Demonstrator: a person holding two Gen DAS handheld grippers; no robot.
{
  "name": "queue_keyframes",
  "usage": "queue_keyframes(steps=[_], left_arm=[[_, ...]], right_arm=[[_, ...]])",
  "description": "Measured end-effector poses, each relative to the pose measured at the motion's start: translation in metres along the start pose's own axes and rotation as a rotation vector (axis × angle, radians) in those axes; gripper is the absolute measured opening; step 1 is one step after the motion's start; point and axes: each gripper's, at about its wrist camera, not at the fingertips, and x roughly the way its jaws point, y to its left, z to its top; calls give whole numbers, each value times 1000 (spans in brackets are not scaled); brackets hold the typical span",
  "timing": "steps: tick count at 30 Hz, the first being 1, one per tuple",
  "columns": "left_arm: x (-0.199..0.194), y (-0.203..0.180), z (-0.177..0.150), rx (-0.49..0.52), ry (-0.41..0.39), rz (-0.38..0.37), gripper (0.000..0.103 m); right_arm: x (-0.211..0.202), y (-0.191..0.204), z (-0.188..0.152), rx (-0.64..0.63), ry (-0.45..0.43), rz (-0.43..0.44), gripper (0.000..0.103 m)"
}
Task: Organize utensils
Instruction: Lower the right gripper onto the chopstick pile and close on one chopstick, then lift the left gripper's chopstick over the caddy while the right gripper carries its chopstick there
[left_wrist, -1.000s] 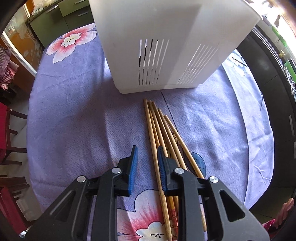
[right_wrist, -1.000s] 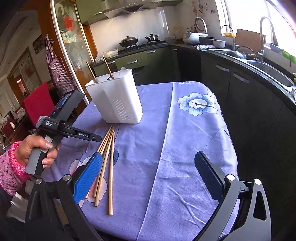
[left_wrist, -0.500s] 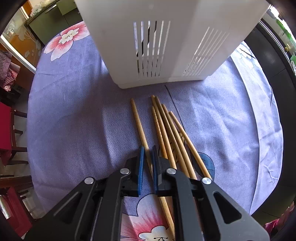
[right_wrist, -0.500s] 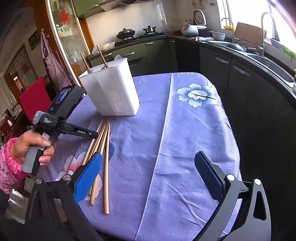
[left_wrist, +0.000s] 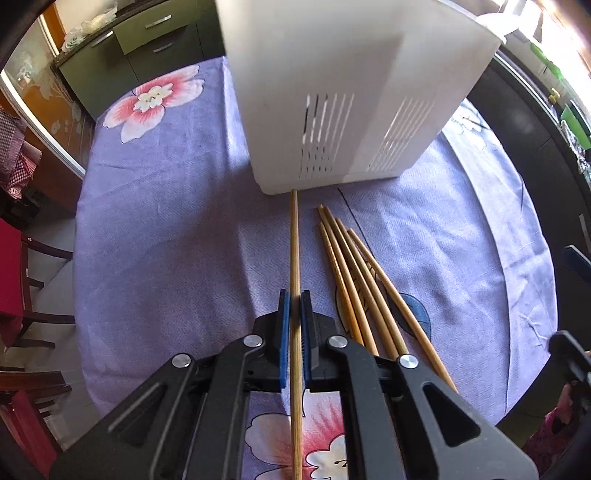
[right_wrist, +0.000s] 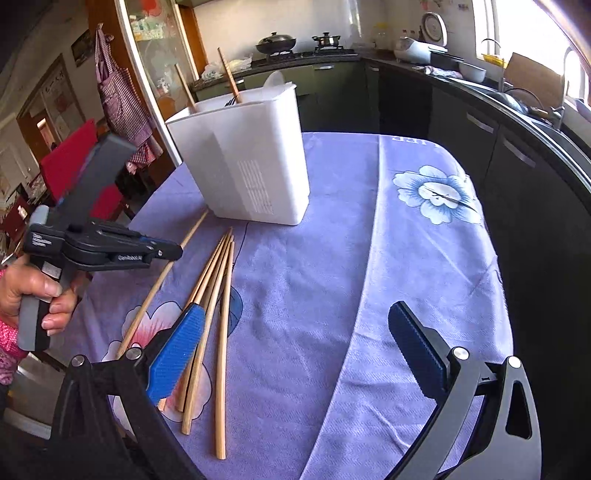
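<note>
The left gripper (left_wrist: 294, 306) has its jaws pinched tight on a single chopstick (left_wrist: 294, 251), gripping it about midway along. The stick runs straight ahead between the blue pads (left_wrist: 283, 332), and its far tip reaches the foot of the white holder (left_wrist: 332, 110); whether it touches the wall or just stops short, I cannot tell. From the right-hand view the same chopstick (right_wrist: 166, 269) slants away from the pile, its near end low over the pink flower on the cloth (right_wrist: 369, 295).

The rest of the chopsticks (left_wrist: 354, 280) lie loose on the cloth, just to the right of the held one, fanned out and overlapping at the near end. I count four or five. Two sticks (right_wrist: 229, 77) already stand in the holder (right_wrist: 258, 166), poking above its rim.

The right gripper (right_wrist: 295, 332) hangs over the near edge of the table with its jaws spread wide and nothing between them.

So the step in hand looks like the pickup of one stick, with the grasp made and the lift barely begun, if at all. Most of the sorting is yet to do. Next the stick needs raising clear of the cloth, tipping toward upright, and carrying over the tall rim so it can drop in beside the other two. The holder is light plastic and the tip sits at its base, so a forward push could shove it.
</note>
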Motion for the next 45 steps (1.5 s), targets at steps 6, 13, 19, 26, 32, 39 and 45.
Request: queue_keyframes(steps=[6, 13, 19, 26, 32, 39, 45], left_arm=[[-41, 10, -9, 8, -99, -28, 6], [-43, 28, -16, -19, -91, -58, 6], [-40, 37, -22, -37, -89, -75, 6], [-42, 39, -23, -38, -91, -84, 6], [-42, 38, -23, -35, -91, -85, 6], [-46, 37, -24, -32, -95, -86, 6], [-65, 39, -24, -30, -130, -93, 6]], right_arm=[[65, 26, 20, -71, 172, 53, 36], [109, 50, 38, -106, 293, 65, 31], [128, 68, 45, -137, 352, 38, 23], [138, 81, 41, -171, 385, 4, 20], [151, 89, 45, -192, 407, -17, 15], [144, 84, 48, -167, 356, -19, 7], [85, 63, 54, -96, 229, 41, 7]])
